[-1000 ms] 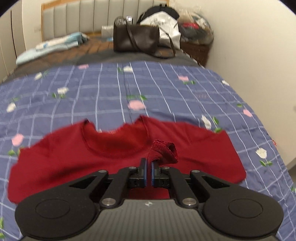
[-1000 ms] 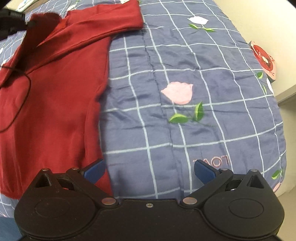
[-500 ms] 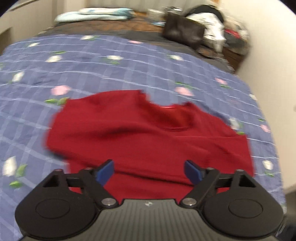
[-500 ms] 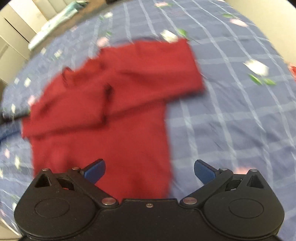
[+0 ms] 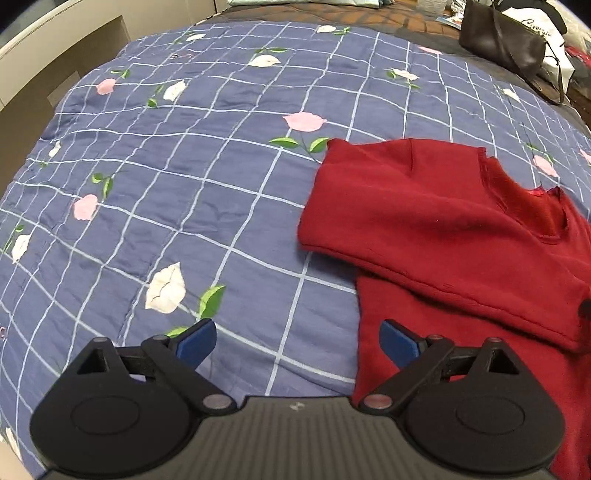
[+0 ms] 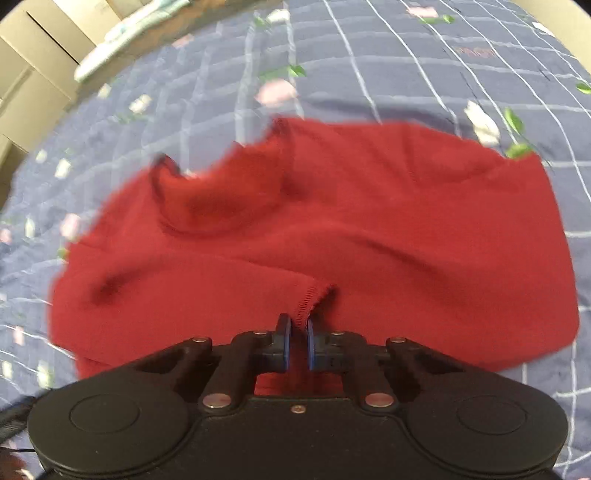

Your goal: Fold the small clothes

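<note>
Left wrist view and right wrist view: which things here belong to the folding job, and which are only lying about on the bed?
Belonging to the job:
- red sweater
- right gripper, shut on the sweater's cuff
- left gripper, open, beside the sweater's edge

Only lying about:
- floral quilt, the work surface
- dark leather handbag
- white shopping bag
- light blue folded bedding

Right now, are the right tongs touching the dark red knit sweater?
Touching. The right wrist view shows the right tongs closed on a stitched cuff edge of the dark red knit sweater.
</note>
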Motion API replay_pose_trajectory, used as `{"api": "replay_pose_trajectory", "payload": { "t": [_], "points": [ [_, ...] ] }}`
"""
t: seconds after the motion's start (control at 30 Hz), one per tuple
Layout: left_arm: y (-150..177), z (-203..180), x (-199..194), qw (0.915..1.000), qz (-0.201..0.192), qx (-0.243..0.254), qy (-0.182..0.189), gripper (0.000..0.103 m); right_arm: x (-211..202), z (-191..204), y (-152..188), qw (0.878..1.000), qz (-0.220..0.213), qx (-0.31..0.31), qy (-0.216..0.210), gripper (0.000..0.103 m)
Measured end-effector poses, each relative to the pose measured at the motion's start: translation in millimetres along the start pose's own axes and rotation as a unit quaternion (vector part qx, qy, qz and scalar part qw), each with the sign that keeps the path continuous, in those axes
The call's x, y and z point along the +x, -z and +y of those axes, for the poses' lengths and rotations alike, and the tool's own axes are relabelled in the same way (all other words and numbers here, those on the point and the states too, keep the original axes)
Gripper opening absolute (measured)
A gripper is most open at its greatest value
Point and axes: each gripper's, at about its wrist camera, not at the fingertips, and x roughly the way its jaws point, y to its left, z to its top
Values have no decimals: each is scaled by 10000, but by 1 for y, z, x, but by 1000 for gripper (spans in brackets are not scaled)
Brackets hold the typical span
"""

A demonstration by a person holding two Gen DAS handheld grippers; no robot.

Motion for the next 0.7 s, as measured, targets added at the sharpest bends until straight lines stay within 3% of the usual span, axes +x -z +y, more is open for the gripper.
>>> {"api": "replay_pose_trajectory", "payload": {
  "t": [0.1, 0.27, 0.37, 0.47, 0.5, 0.57, 0.6, 0.63, 0.7],
  "points": [
    [-2, -8, 13, 9998, -55, 189, 22, 97, -35, 10, -15, 9976, -397, 149, -552, 5],
    [-10, -31, 28, 9971, -390, 637, 118, 97, -102, 32, -57, 9819, -1131, 241, -1498, 5],
    [-23, -40, 35, 9948, -609, 818, 77, 93, -129, 51, -79, 9756, -1458, -205, -1631, 5],
    [-40, -39, 39, 9942, -840, 653, -149, 90, -139, 62, -88, 9741, -1575, -658, -1482, 5],
    [-45, -37, 40, 9940, -913, 580, -177, 86, -139, 65, -88, 9748, -1565, -805, -1372, 5],
    [-52, -34, 41, 9932, -1006, 559, -153, 62, -138, 64, -85, 9758, -1515, -949, -1263, 5],
    [-55, -31, 42, 9935, -981, 568, -139, 39, -135, 62, -83, 9772, -1455, -984, -1192, 5],
    [-58, -30, 44, 9938, -930, 593, -115, 24, -133, 61, -80, 9789, -1386, -1003, -1113, 5],
    [-56, -29, 42, 9922, -1011, 680, -268, 21, -124, 55, -69, 9816, -1271, -1037, -980, 5]
  ]
}}
